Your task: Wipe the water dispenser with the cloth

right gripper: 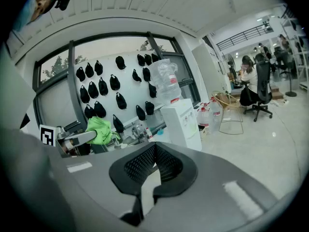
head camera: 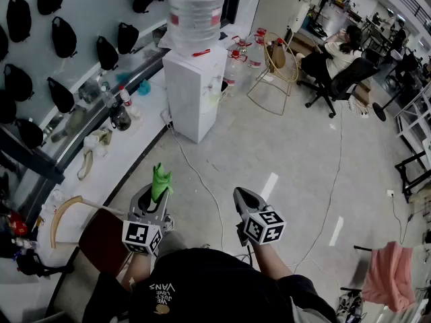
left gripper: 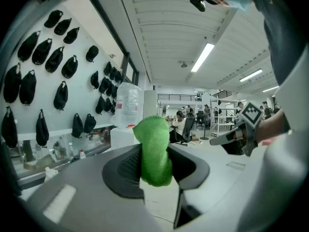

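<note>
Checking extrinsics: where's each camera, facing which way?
Head view: on the person's head, steeply down at the floor; shows left gripper, right gripper, torso.
Left gripper view: on that gripper, along jaws clamping the green cloth, toward the water dispenser.
Right gripper view: on that gripper, along empty shut jaws, toward the dispenser.
Shared: all see the dispenser; each gripper view sees the other gripper.

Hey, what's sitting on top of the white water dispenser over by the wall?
A large clear plastic water bottle stands on the white box-shaped water dispenser, with a small red item beside its base. The bottle's neck is hidden.
</note>
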Tool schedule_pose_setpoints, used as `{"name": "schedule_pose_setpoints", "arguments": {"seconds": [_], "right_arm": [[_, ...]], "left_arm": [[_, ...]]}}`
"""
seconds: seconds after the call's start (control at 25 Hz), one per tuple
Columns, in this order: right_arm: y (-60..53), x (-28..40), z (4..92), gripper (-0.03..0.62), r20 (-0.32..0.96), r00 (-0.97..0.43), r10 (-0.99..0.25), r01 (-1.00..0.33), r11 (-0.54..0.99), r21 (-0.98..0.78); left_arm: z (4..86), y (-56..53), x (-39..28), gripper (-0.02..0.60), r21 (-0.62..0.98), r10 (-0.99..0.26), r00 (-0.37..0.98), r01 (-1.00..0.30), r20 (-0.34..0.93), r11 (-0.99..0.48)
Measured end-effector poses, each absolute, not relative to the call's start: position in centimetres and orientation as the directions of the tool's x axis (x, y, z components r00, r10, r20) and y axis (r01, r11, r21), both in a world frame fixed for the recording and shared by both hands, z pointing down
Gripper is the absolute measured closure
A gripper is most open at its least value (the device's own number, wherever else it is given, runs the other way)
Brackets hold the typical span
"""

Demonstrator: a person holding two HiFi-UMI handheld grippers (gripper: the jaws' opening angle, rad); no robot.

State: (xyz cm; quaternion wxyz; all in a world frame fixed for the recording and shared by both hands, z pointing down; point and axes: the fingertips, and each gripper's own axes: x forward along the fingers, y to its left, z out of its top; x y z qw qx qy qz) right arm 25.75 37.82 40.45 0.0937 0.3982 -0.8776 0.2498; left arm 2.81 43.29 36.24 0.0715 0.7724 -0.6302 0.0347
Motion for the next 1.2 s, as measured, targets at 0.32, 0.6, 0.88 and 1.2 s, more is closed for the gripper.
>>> {"name": "schedule_pose_setpoints", "arguments": {"seconds": [0.32,0.6,0.88,1.2], "right_arm": [[33.2,22.5,40.0,0.589,0.341,-0.599,-0.724,-0.798,0.507,-0.325],[27.2,17.2,39.3,0.589,0.324,-0.501,-0.803,-0.856,0.404,-0.322],[23.1,14.5,39.7,0.589,0.332,-0.400,-0.854,-0.895,0.286,-0.341],[18.5,15.4,42.1,0.589,0.400,-0.366,-0.840,-0.914,0.245,-0.322]], "left_arm": [[37.3,38.1,-0.9,0.445,0.061,-0.948,0.264,-0.964,0.176,-0.257],[36.9,31.0,-7.0,0.445,0.022,-0.914,0.360,-0.932,0.188,-0.362],[37.3,25.1,-12.3,0.445,0.005,-0.871,0.444,-0.891,0.208,-0.453],[40.2,19.8,-11.1,0.445,0.056,-0.836,0.491,-0.868,0.243,-0.494]]}}
